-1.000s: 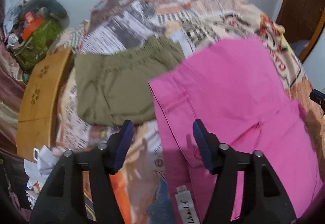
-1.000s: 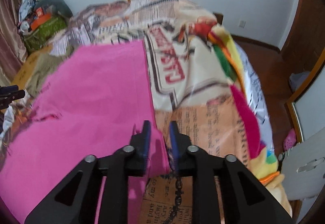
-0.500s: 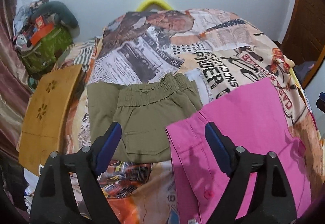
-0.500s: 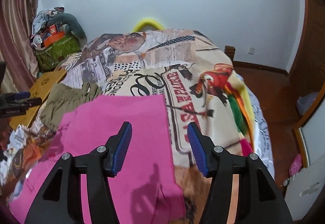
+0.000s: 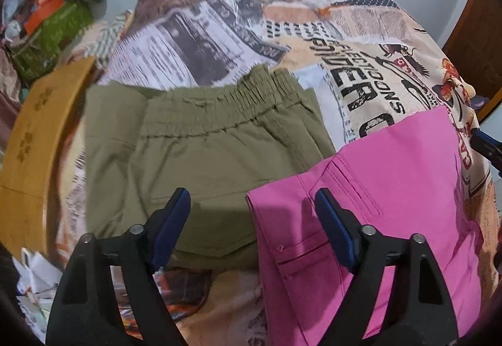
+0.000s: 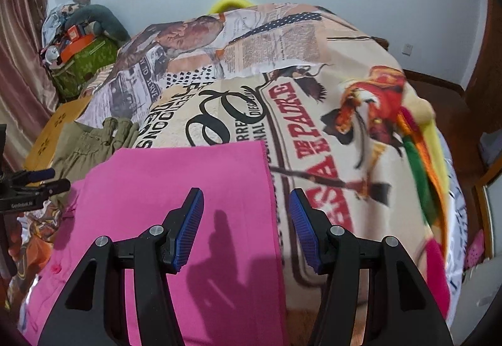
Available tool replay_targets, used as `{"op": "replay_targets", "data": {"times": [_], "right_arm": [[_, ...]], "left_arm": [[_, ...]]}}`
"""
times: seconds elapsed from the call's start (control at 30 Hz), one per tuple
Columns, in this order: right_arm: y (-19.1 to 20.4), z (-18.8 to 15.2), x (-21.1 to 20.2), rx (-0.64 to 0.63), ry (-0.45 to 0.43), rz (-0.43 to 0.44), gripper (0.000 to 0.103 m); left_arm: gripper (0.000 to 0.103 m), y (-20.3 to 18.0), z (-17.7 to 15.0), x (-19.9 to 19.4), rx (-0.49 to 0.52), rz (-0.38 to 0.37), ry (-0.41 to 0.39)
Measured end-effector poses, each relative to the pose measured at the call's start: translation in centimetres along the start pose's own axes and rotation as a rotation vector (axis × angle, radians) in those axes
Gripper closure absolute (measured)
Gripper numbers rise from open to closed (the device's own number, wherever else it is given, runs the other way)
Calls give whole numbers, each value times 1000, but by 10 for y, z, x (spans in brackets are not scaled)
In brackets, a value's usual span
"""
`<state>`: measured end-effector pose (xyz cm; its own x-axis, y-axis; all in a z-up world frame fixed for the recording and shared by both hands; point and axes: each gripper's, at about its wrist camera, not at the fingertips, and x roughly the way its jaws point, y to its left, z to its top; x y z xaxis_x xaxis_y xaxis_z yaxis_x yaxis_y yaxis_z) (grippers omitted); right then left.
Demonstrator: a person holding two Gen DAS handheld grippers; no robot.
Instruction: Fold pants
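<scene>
Spread across a bed (image 6: 329, 113) with a newsprint-pattern cover, the pink pants (image 6: 188, 189) lie flat. Both grippers hang empty above them: the left gripper (image 5: 251, 220), jaws closing on nothing, over the waistband; the right gripper (image 6: 246, 220), jaws apart, over the hem edge, likely lining up corners to fold. Folded olive pants (image 5: 194, 151) sit just beside.

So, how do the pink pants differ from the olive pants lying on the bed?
The pink pants are bright and smooth; the olive pants are dull green with a gathered elastic waistband. The pink pants overlap the olive pants' edge, lying partly on top. Both lie flat on the printed bedspread, and no gripper holds either.
</scene>
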<state>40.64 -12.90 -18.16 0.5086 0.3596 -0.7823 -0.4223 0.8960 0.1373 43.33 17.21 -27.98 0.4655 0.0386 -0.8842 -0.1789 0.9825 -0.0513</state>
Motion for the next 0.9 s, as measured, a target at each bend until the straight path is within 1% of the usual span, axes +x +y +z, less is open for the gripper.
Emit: {"op": "replay_targets", "data": {"times": [0.1, 0.13, 0.23, 0.27, 0.3, 0.33, 0.37, 0.4, 0.47, 0.5, 0.53, 0.57, 0.6, 0.8, 0.9], "right_arm": [[2, 8, 16, -24, 5, -14, 50], [2, 10, 21, -25, 12, -11, 50], [-2, 16, 39, -1, 41, 3, 50], [-4, 17, 44, 11, 49, 7, 50], [-5, 17, 48, 22, 47, 9, 50], [-5, 16, 49, 32, 33, 9, 50], [-4, 15, 48, 37, 18, 11, 53], [-2, 14, 48, 37, 11, 14, 56], [3, 14, 49, 23, 2, 23, 71], [6, 13, 48, 12, 3, 19, 75], [7, 13, 48, 6, 2, 18, 88], [8, 14, 50, 5, 2, 16, 97], [8, 14, 50, 11, 0, 17, 97], [8, 15, 41, 36, -22, 24, 100], [7, 21, 22, 51, -63, 25, 100]], "left_arm": [[40, -1, 0, 14, 0, -26, 42], [42, -1, -1, 19, 0, -36, 54], [51, -3, -5, 27, -1, -76, 68], [56, -3, -5, 28, 0, -87, 70], [62, -4, -6, 29, 1, -100, 73], [65, -6, -6, 30, 3, -115, 77], [66, -7, -6, 31, 4, -113, 75], [71, -8, -7, 31, 8, -109, 72], [78, -11, -7, 31, 24, -95, 66], [81, -13, -7, 31, 32, -78, 64], [83, -15, -7, 30, 36, -64, 62], [87, -17, -7, 29, 38, -49, 60], [91, -18, -7, 29, 42, -42, 59], [93, -20, -6, 9, 56, 10, 8], [93, -17, -2, -7, 47, 12, -24]]}}
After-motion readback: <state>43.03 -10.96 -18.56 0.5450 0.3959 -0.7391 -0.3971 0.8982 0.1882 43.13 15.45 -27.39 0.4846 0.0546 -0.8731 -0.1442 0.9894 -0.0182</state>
